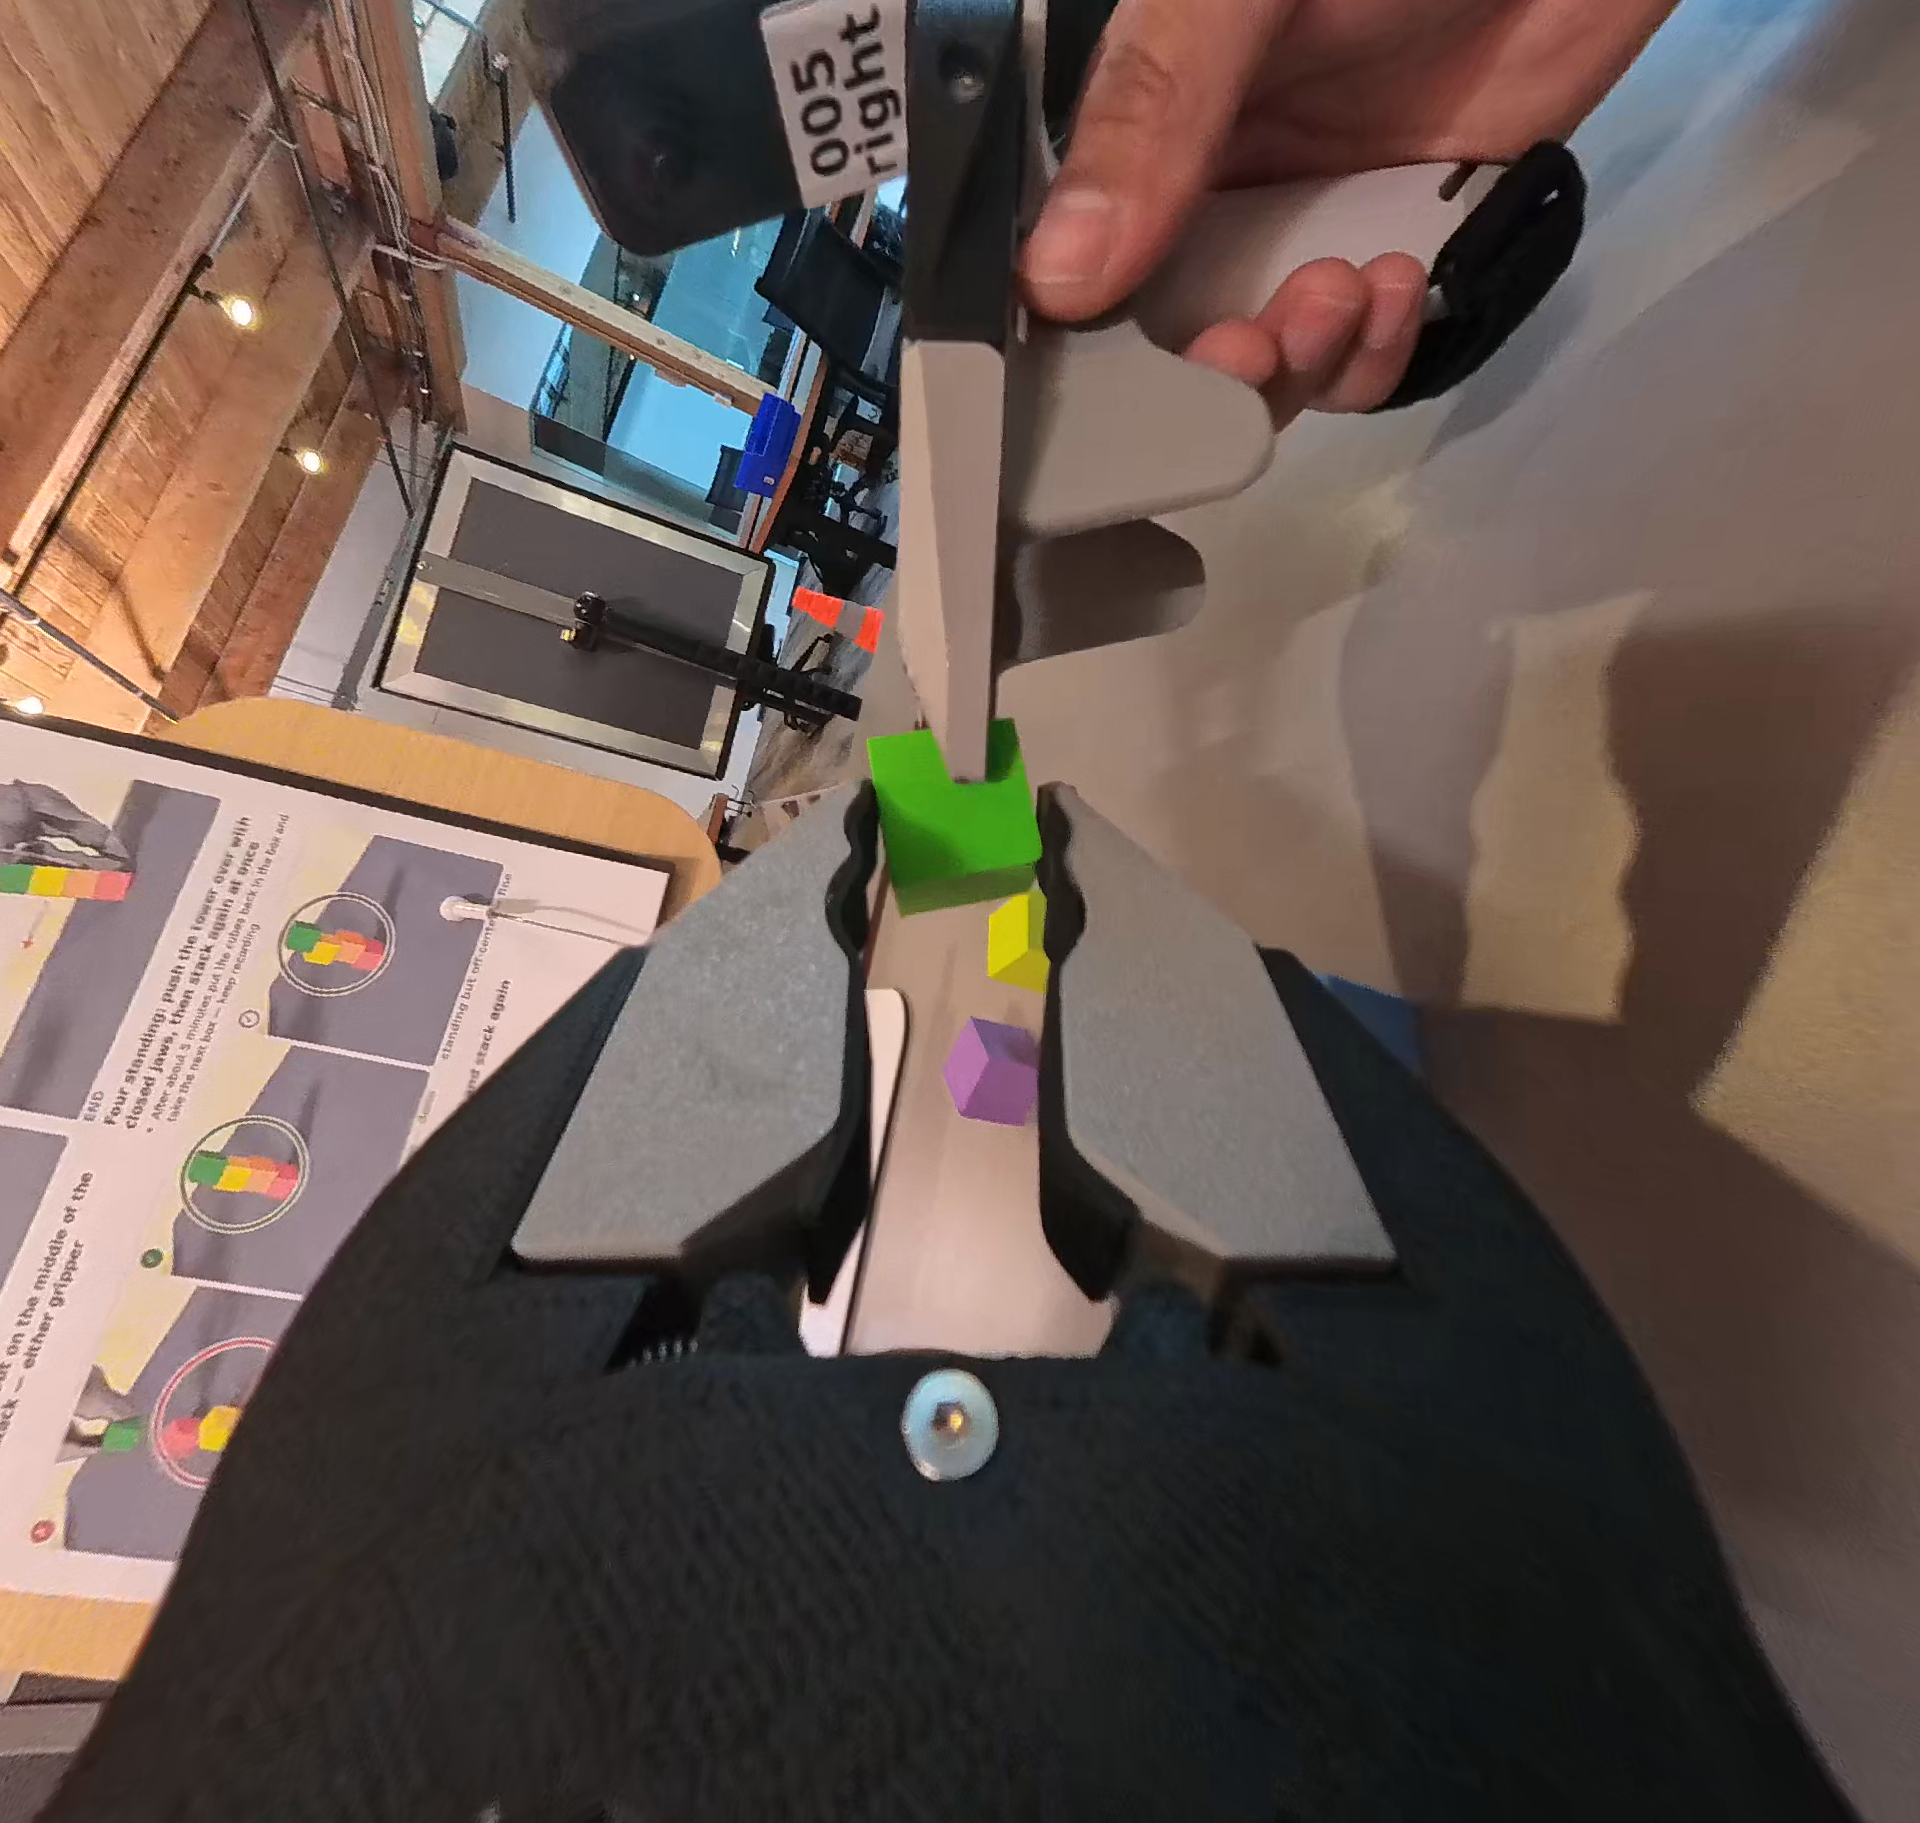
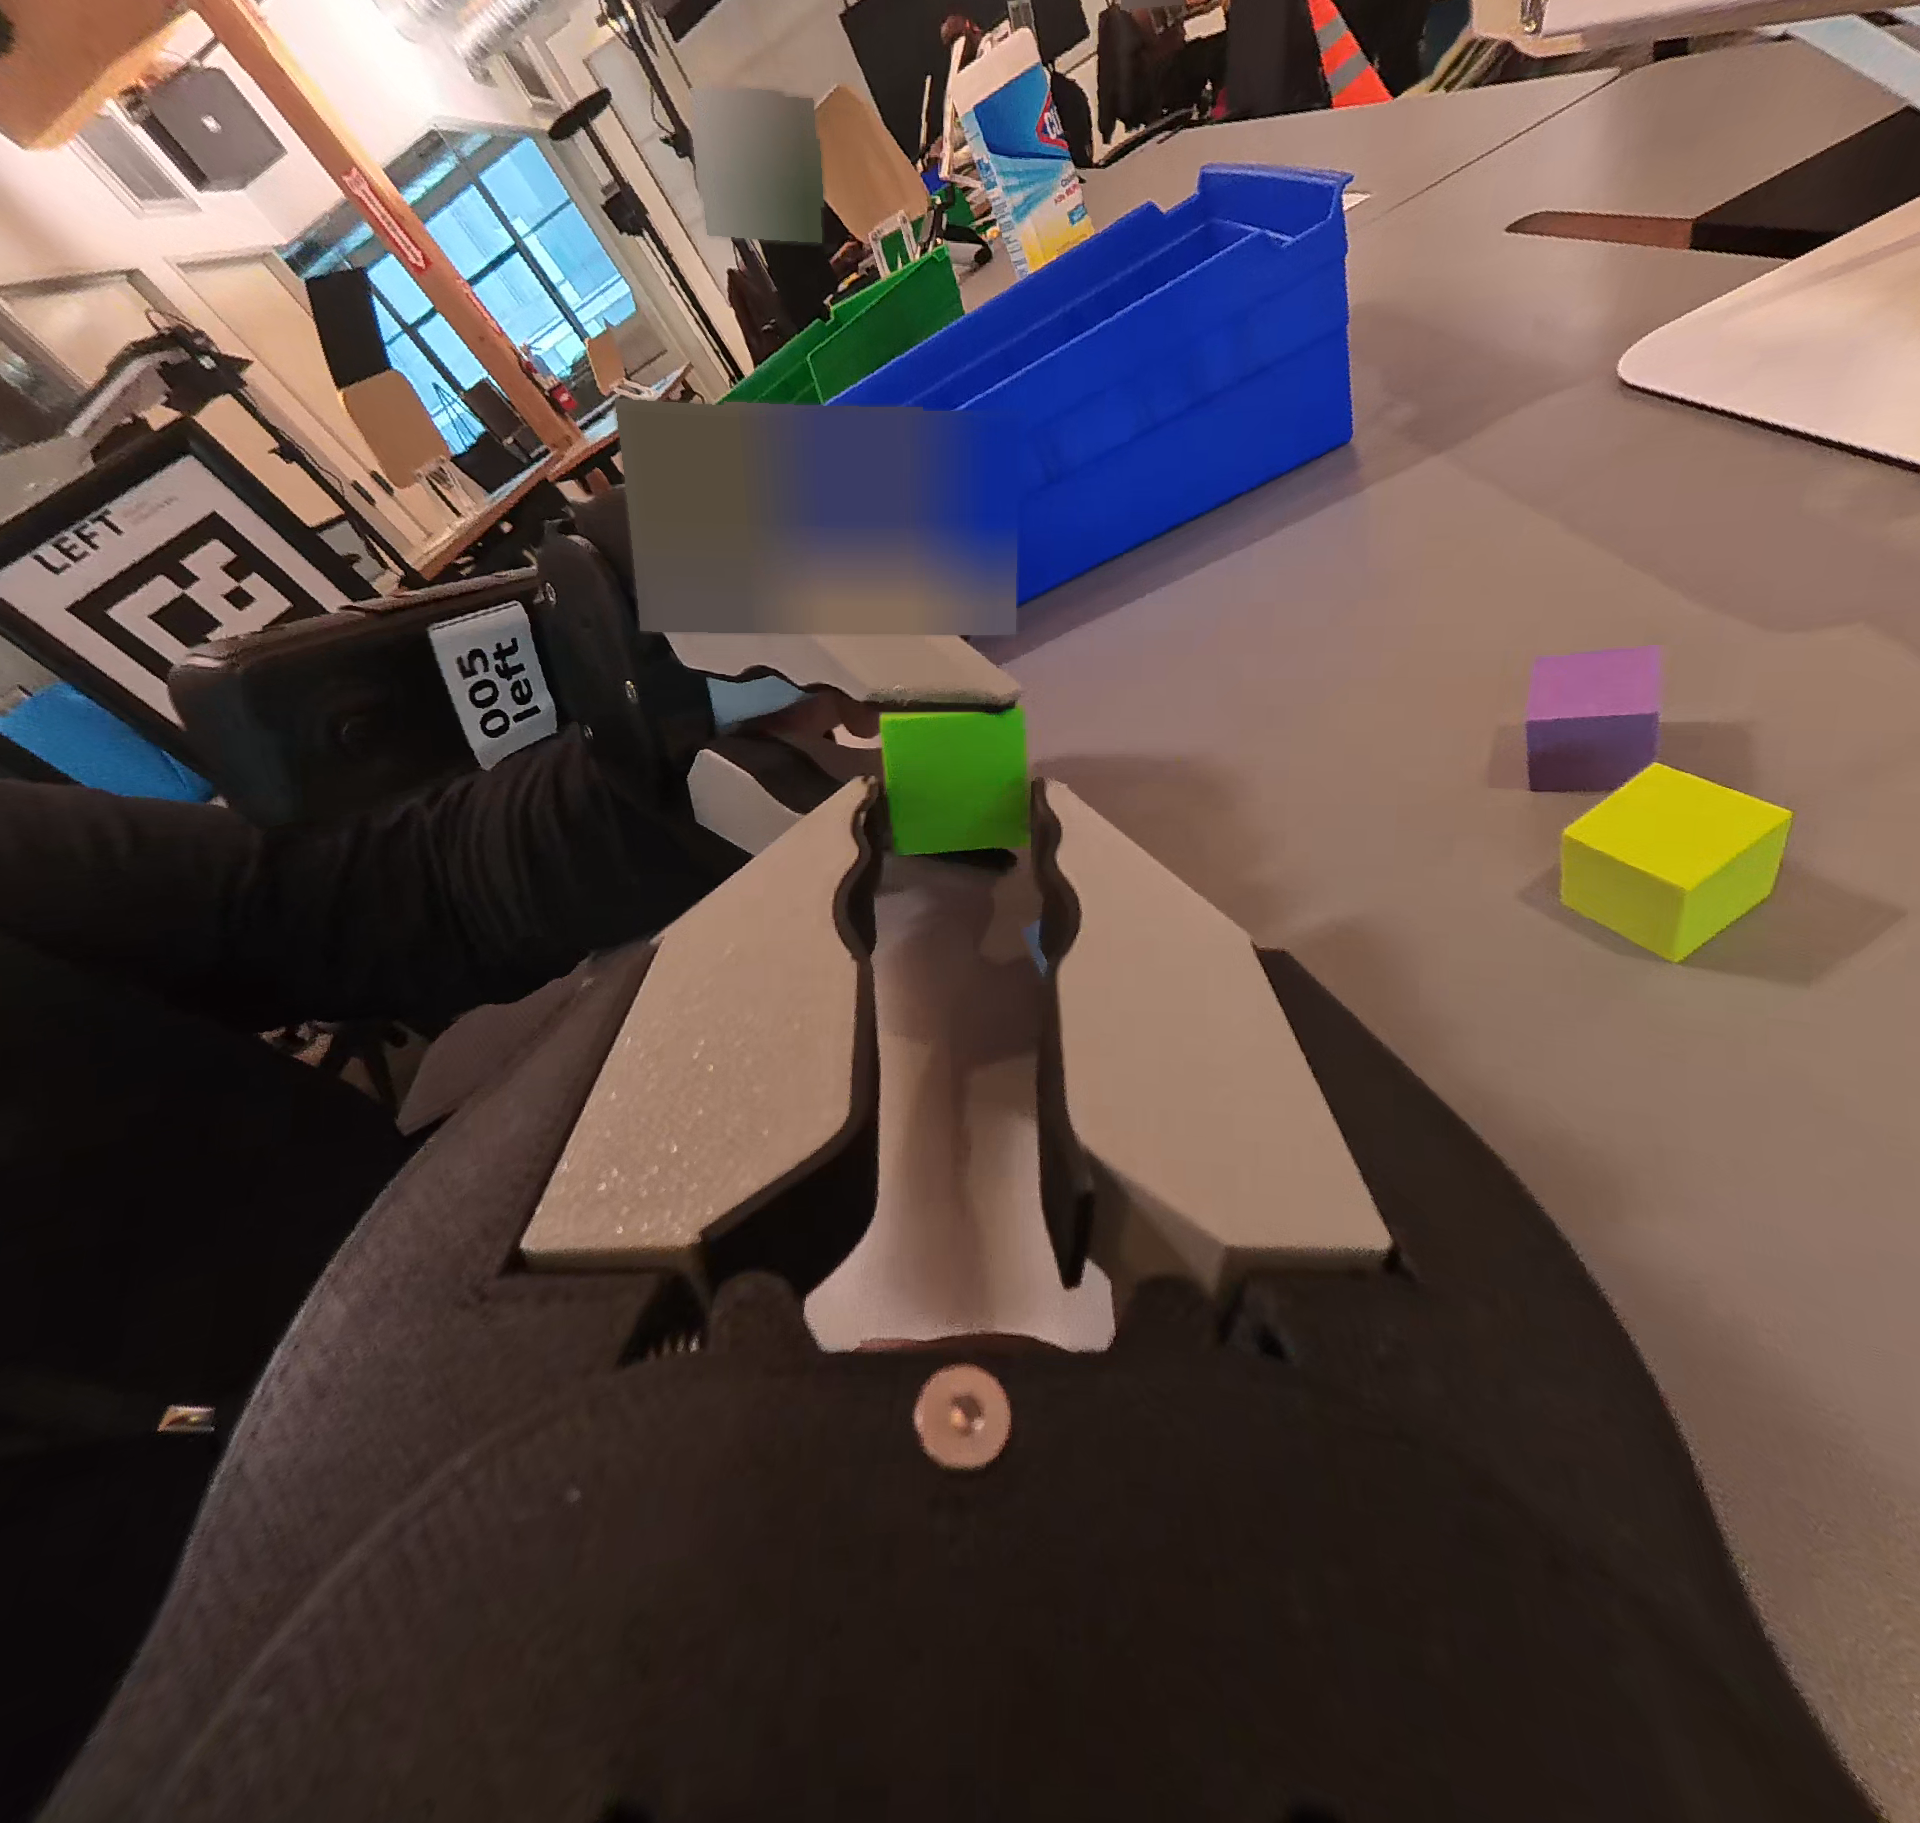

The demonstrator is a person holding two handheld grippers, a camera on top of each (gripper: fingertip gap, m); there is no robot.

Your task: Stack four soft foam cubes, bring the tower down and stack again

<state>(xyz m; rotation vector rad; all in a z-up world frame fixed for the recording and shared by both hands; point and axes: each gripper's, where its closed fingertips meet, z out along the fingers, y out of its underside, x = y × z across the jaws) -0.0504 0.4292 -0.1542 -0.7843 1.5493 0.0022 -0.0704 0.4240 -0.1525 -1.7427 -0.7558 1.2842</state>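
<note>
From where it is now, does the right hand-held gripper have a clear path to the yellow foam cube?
Probably not yet: the right hand-held gripper is shut on the green foam cube, as is the left one. Otherwise the grey table toward the yellow foam cube looks unobstructed.

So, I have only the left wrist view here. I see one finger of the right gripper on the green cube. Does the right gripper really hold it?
Observer: Yes. In the right wrist view the green cube sits between both fingertips of the right gripper, and they touch its two sides.
Operator: And the yellow cube? It is half hidden in my view.
Observer: The yellow cube lies flat on the grey table, beside the purple cube and not stacked on it. Whether their corners touch, I cannot tell.
</note>
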